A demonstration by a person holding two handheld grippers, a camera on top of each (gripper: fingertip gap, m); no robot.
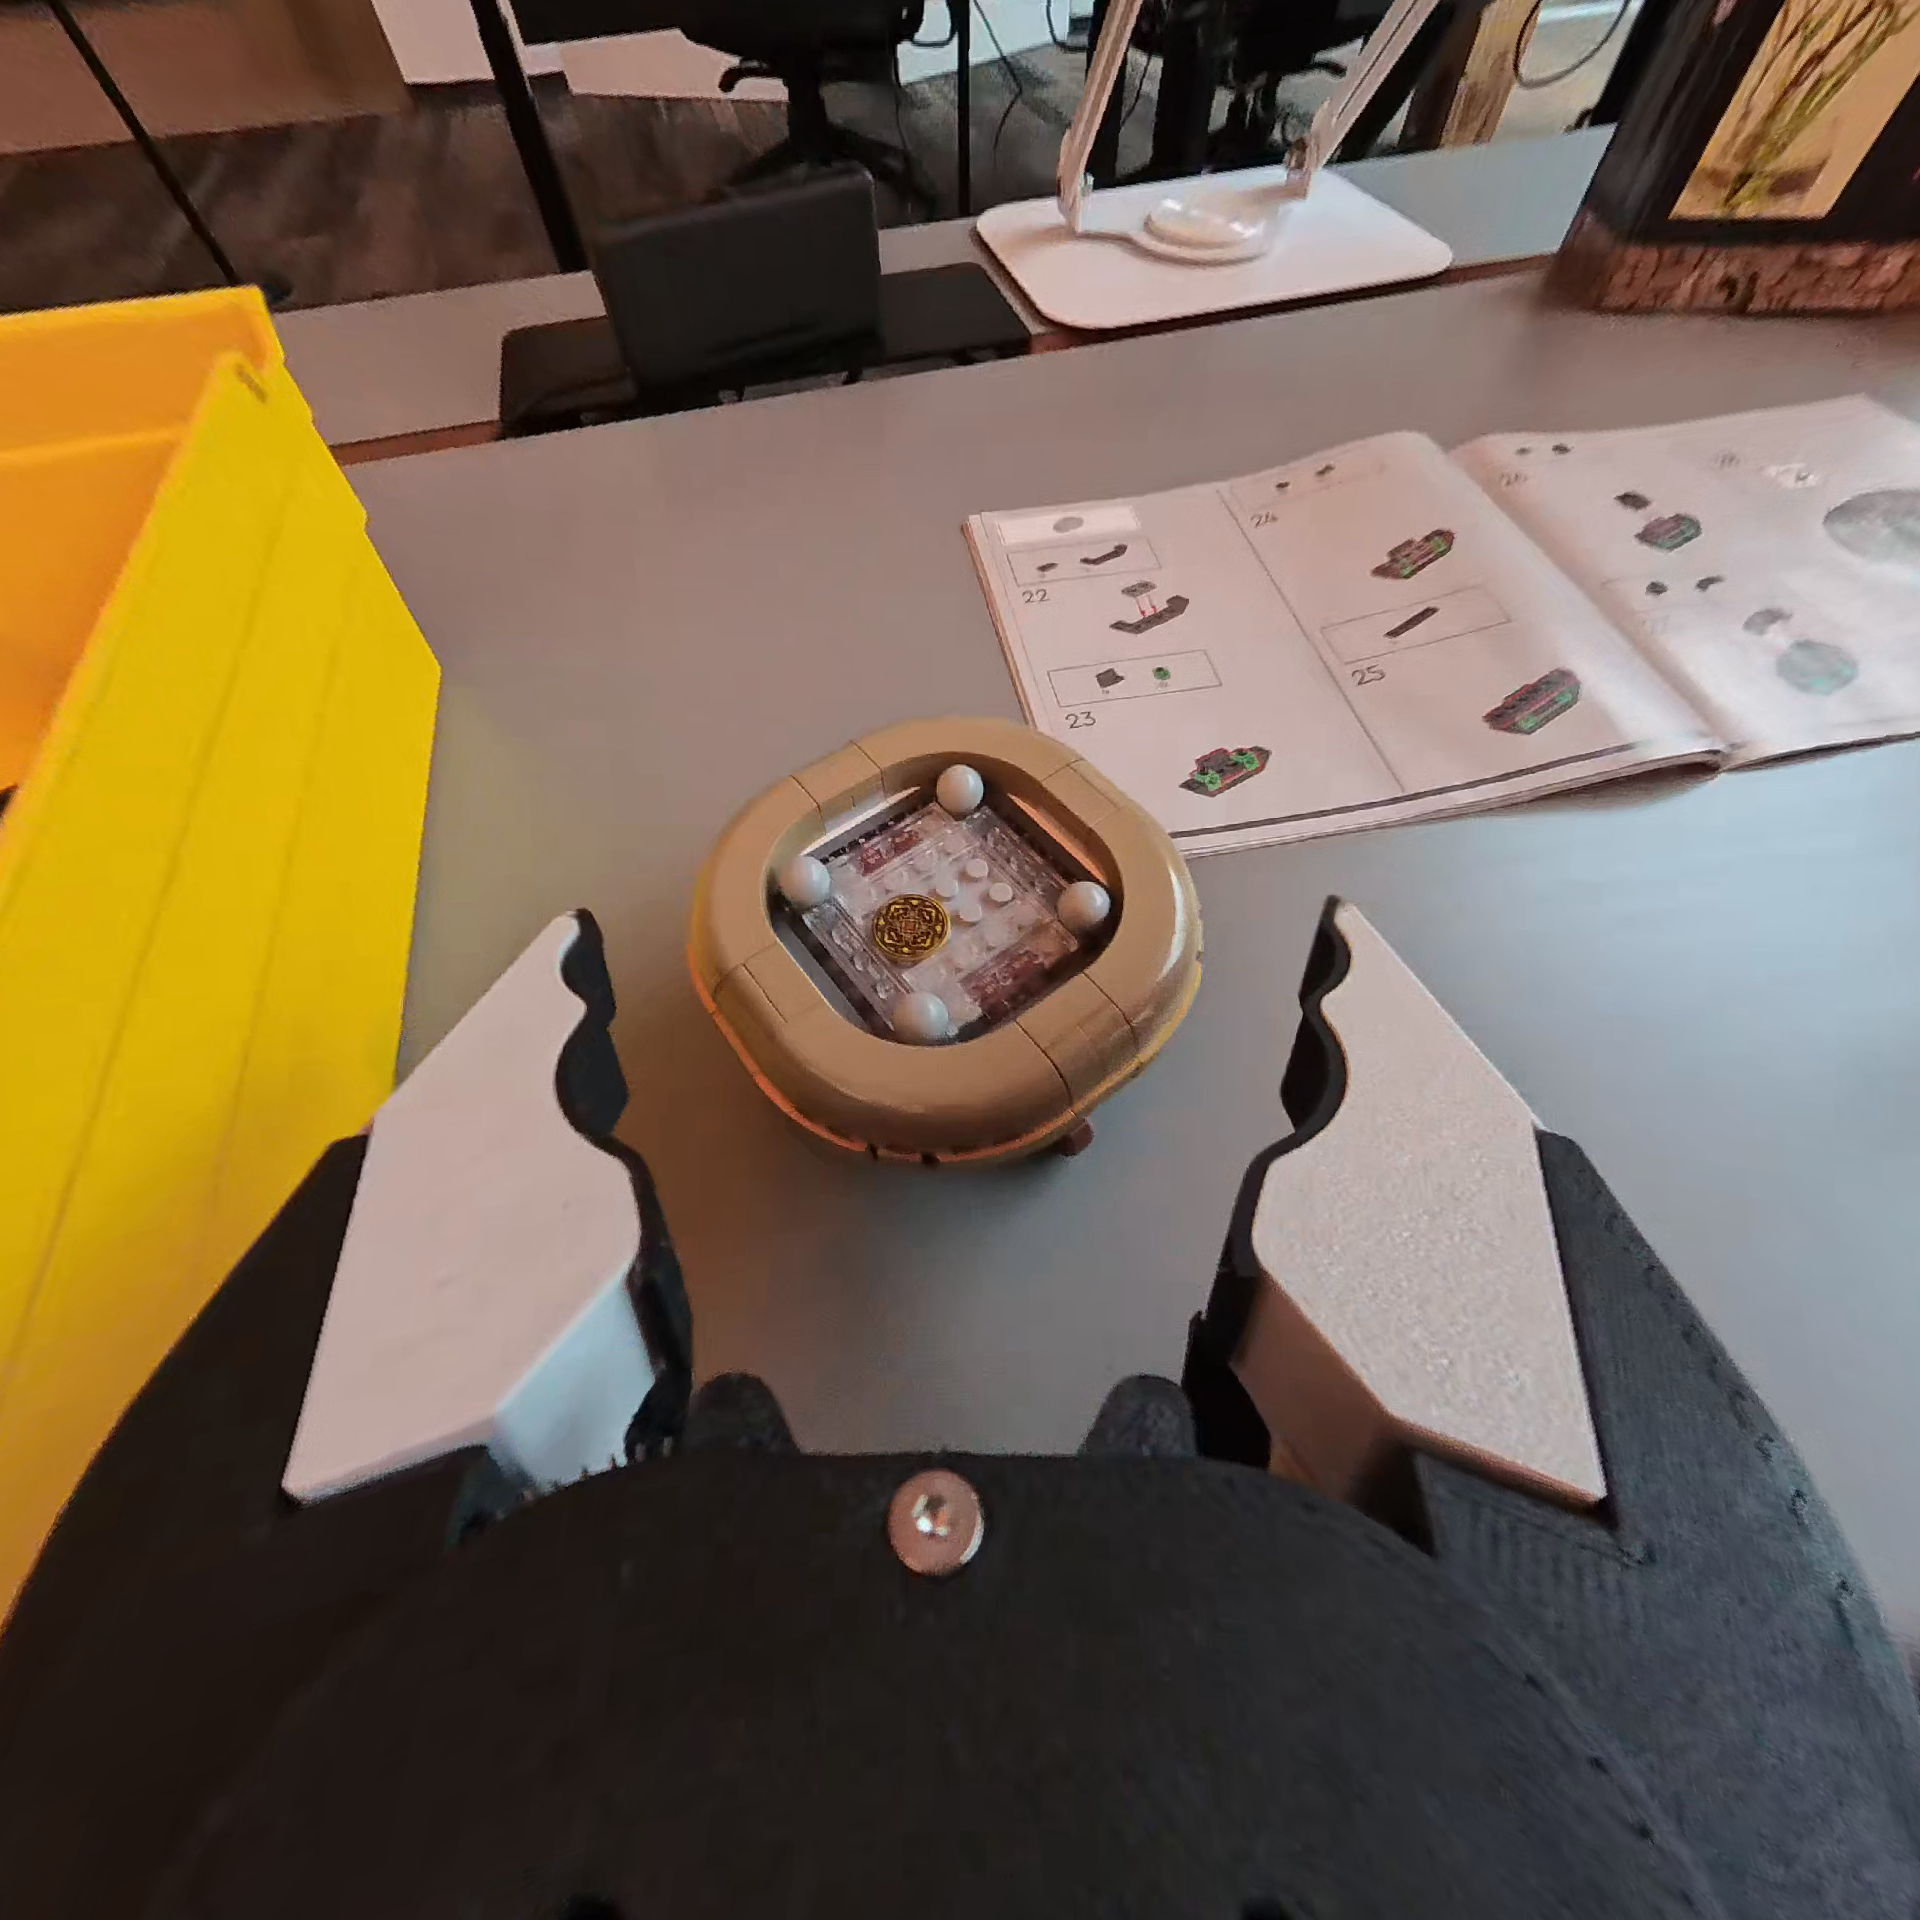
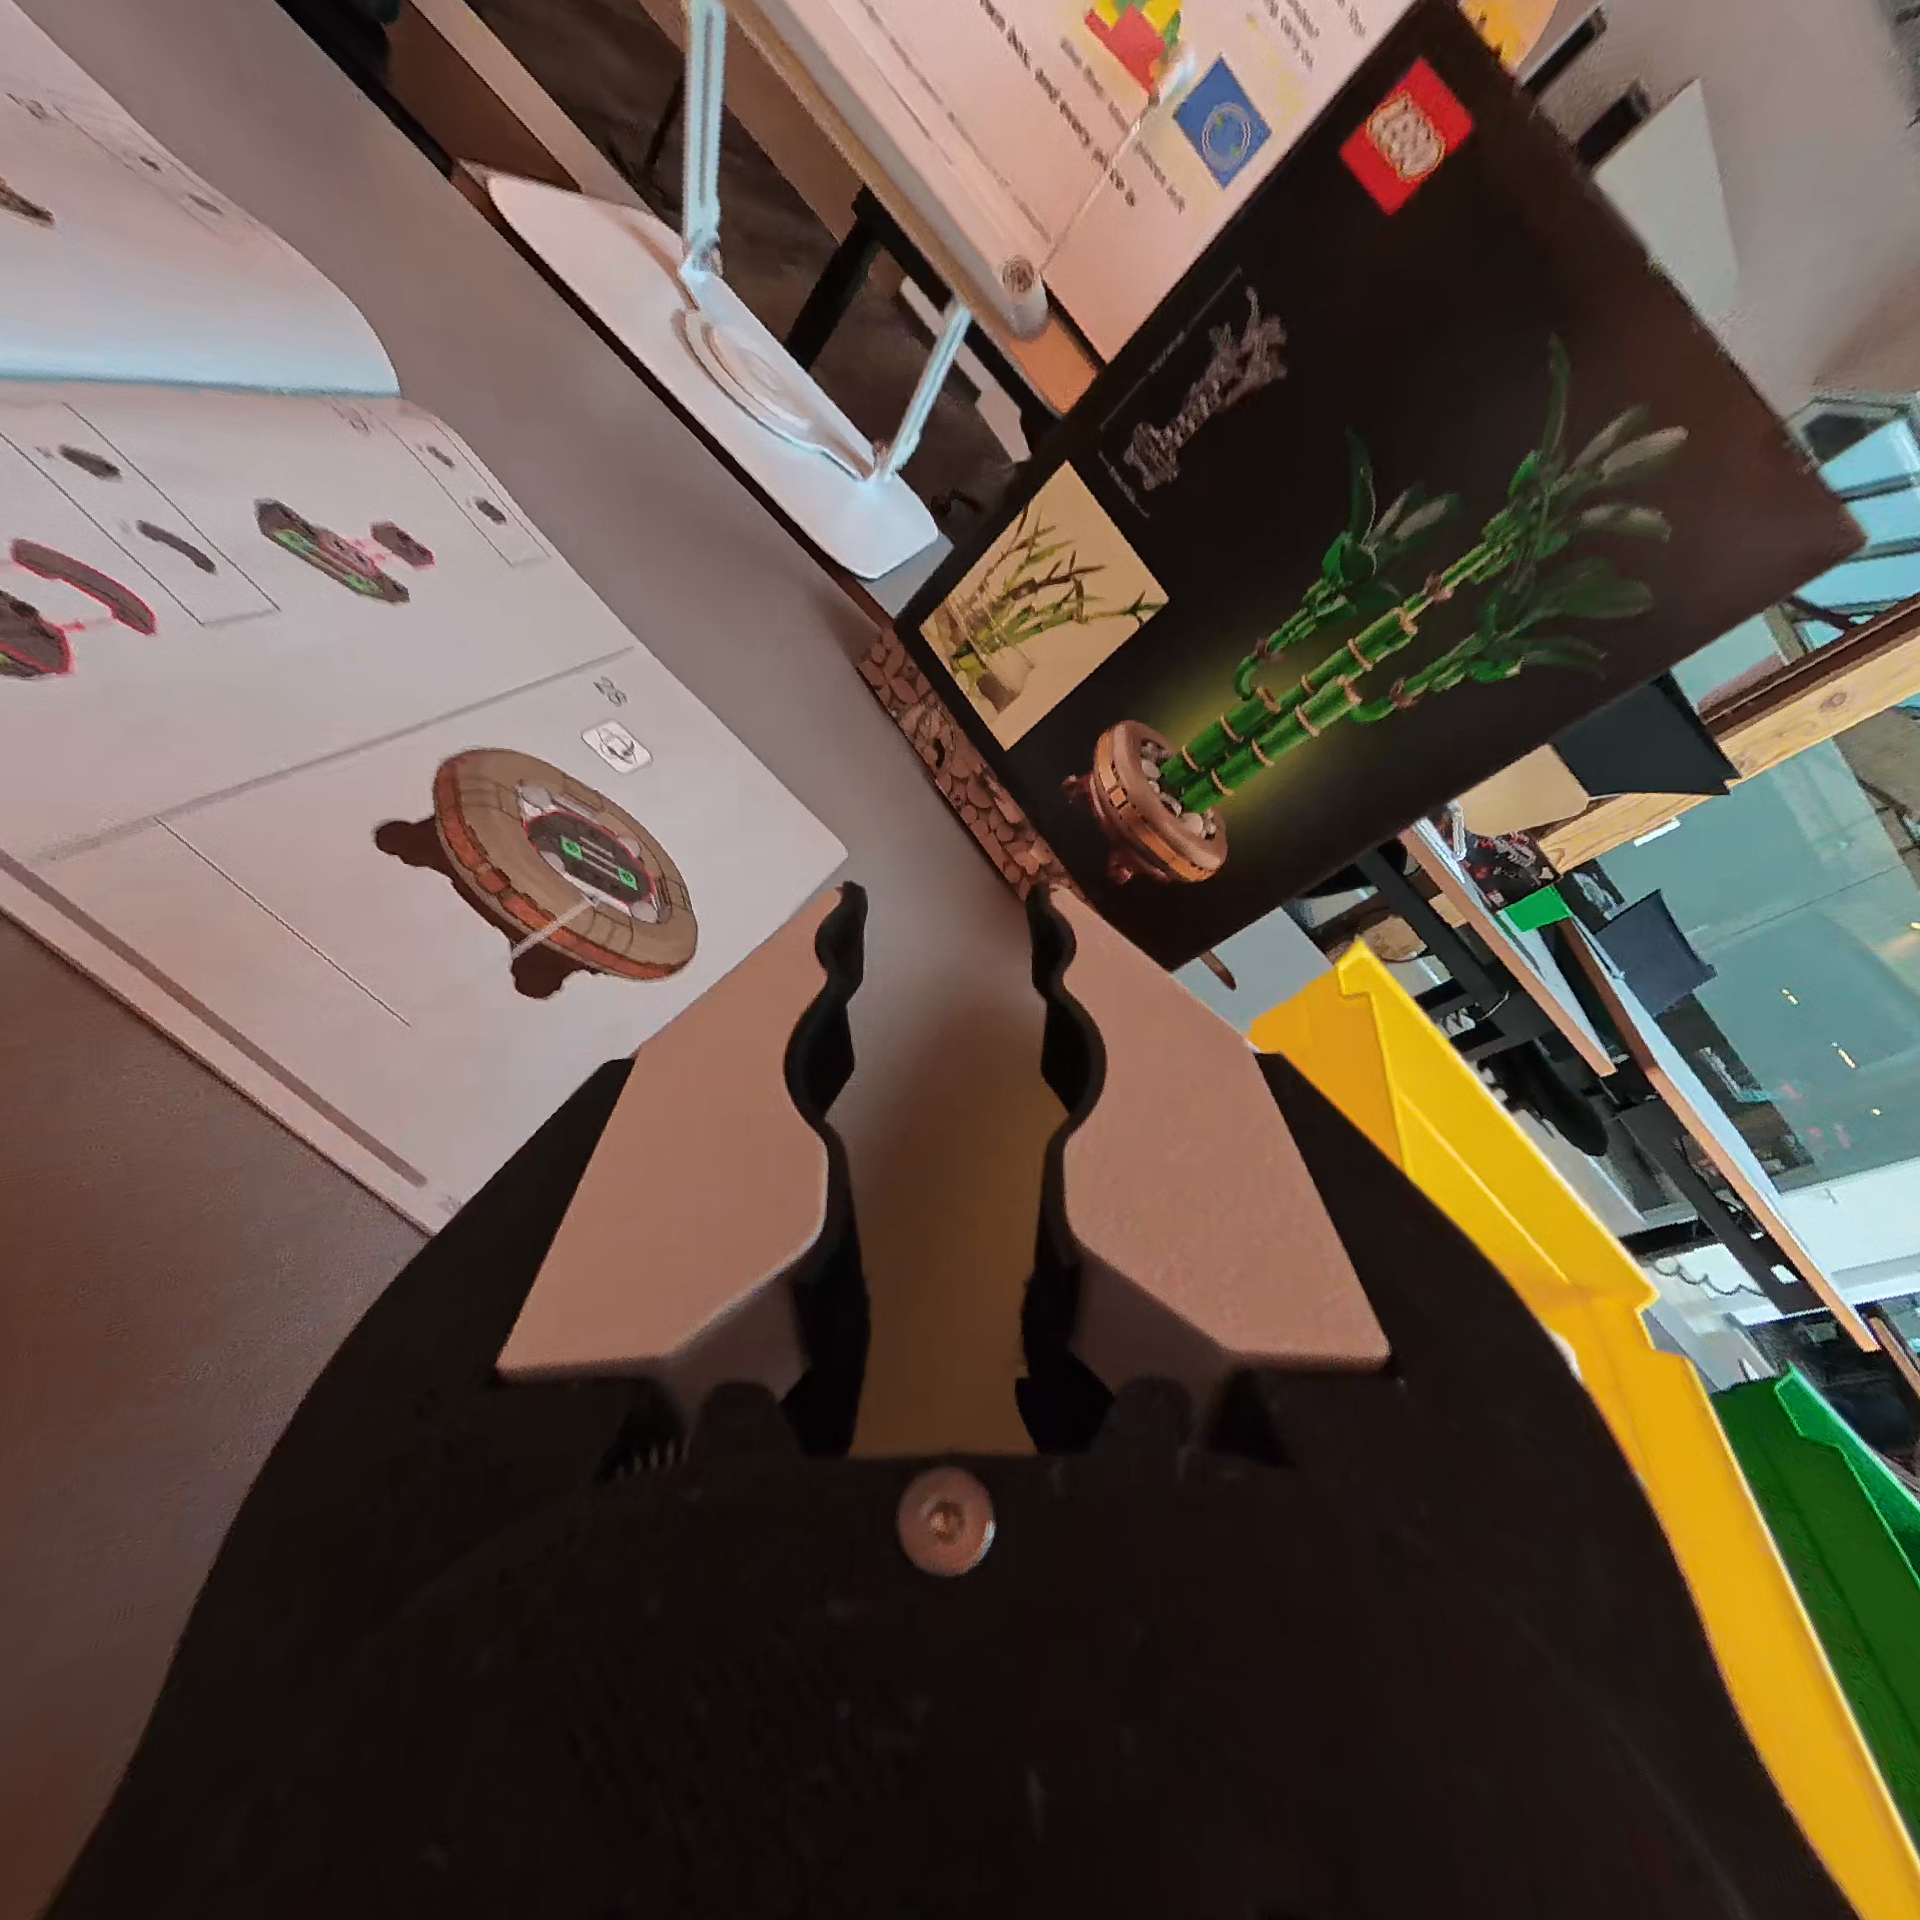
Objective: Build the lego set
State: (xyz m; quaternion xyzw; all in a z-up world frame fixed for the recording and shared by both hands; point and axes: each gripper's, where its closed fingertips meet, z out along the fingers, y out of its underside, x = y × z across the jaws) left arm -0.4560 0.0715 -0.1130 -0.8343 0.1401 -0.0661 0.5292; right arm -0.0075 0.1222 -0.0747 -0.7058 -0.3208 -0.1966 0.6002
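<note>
Left wrist view: your left gripper (image 1: pixel 961 925) hangs spread wide and empty over the grey table (image 1: pixel 727 582). The tan lego pot base (image 1: pixel 943 954) sits between the fingertips, touching neither, grey balls at its four inner corners. Open instruction booklet (image 1: pixel 1455 623) at 2 o'clock, yellow bin (image 1: pixel 197 779) at 9.

Right wrist view, tilted: your right gripper (image 2: pixel 943 914) is parted narrowly, nothing in it. Booklet (image 2: pixel 364 727) at 10 o'clock, set box (image 2: pixel 1403 499) at 1, yellow bin (image 2: pixel 1507 1247) at 4, green bin (image 2: pixel 1829 1507) beyond it.
</note>
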